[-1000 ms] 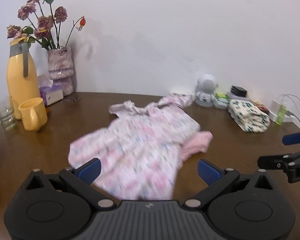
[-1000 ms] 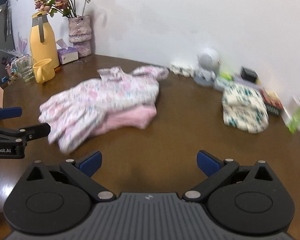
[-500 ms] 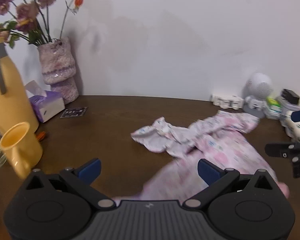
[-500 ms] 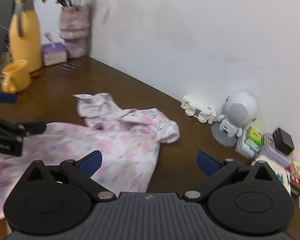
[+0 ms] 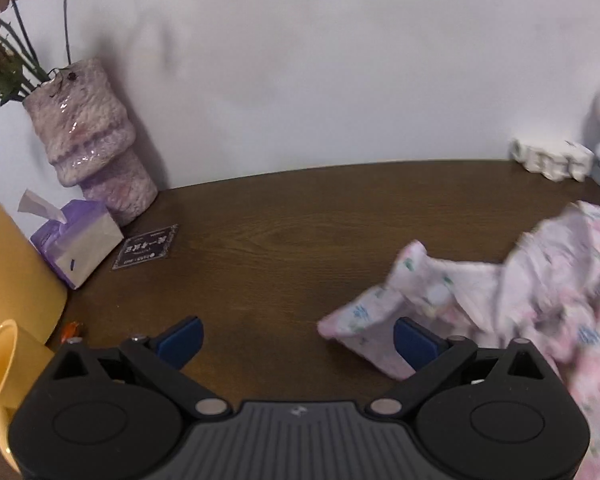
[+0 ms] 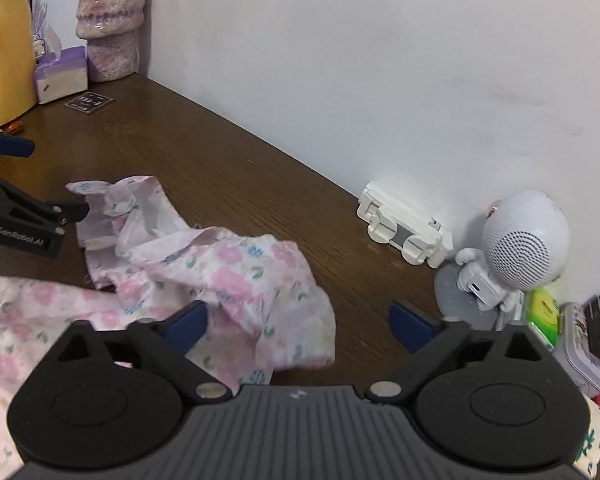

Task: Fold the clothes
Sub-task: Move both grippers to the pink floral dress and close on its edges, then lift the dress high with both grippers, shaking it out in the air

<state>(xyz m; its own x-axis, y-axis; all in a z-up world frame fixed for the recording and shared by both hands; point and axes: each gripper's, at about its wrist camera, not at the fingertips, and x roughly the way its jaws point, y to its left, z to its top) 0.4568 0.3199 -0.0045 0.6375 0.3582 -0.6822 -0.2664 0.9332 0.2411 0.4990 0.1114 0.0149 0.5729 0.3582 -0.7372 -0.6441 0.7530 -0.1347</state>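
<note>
A dark brown wooden table [image 5: 300,216] runs along a white wall; a crumpled pink floral cotton garment [image 6: 228,268] lies on it, unfolded, one corner by the left gripper [image 5: 296,338], another under the right gripper [image 6: 296,320]; both grippers hover with blue-padded fingers spread wide, clamping nothing; a textured pink ceramic vase [image 5: 92,140] stands at the wall beside a purple tissue box [image 5: 76,248]; a small white robot-shaped speaker [image 6: 512,248] sits near the garment's far edge.
</note>
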